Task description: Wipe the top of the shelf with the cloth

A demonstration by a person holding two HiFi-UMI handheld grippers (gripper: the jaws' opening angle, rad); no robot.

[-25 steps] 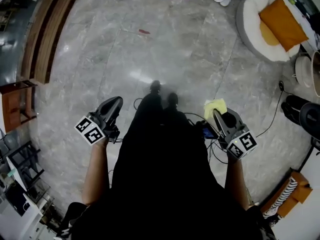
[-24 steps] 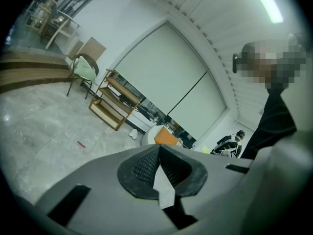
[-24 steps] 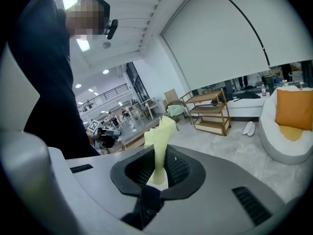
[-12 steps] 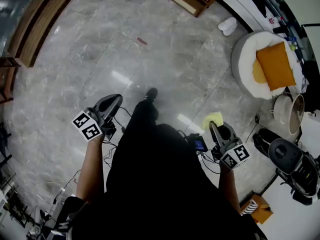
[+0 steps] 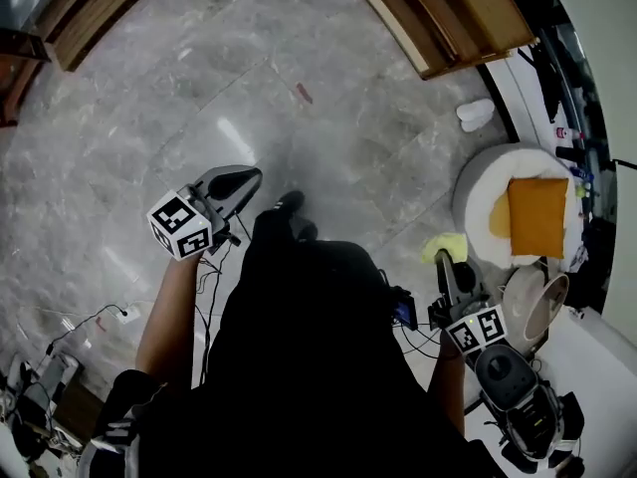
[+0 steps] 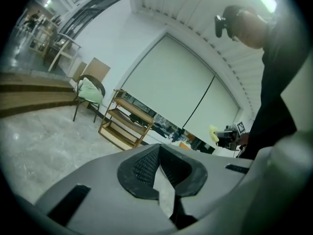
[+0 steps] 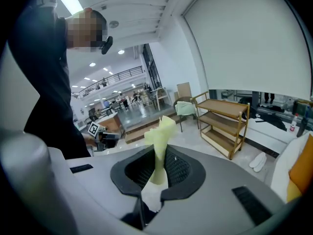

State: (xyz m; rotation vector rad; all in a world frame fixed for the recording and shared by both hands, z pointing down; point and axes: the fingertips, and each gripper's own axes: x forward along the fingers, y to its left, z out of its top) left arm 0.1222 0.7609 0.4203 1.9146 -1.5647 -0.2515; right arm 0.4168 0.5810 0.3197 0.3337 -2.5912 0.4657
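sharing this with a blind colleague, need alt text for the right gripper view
The right gripper is shut on a yellow cloth that sticks up between its jaws. Beyond it, to the right, a wooden shelf stands on a grey floor; a person in dark clothes fills the left.

bright ceiling strips, glare on the floor [image 5: 234, 137]; fisheye bending, dark vignetted corners.

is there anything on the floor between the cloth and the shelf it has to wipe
Nothing visible blocks it. The right tool holds the cloth, and bare floor runs from there to the shelf. White slippers and a round cushion lie off to the right of that line.
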